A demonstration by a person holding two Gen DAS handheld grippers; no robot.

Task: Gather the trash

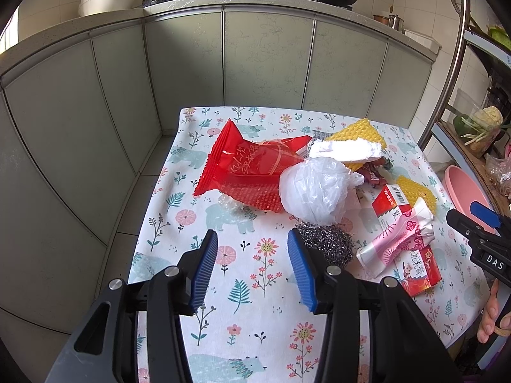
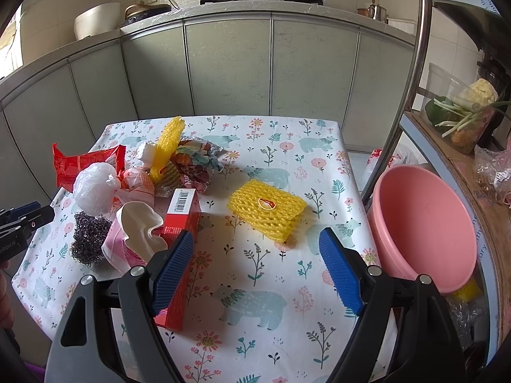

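Trash lies heaped on a table with a floral cloth point(image 1: 255, 303): a red snack bag point(image 1: 246, 169), a knotted white plastic bag point(image 1: 316, 191), a steel wool scrubber point(image 1: 329, 242), a squeezed pink tube point(image 1: 399, 236) and a red carton point(image 2: 183, 220). A yellow foam net point(image 2: 266, 212) lies apart from the heap, just beyond my right gripper point(image 2: 257, 234), which is open and holds nothing. My left gripper point(image 1: 252, 234) is open over bare cloth, with the scrubber just right of its right pad and nothing between the pads.
A pink basin point(image 2: 421, 223) sits low beside the table's right edge, under a metal rack point(image 2: 412, 79) holding vegetables. Grey kitchen cabinets point(image 1: 265, 63) run behind and to the left. A hand point(image 1: 491, 316) shows at the right edge.
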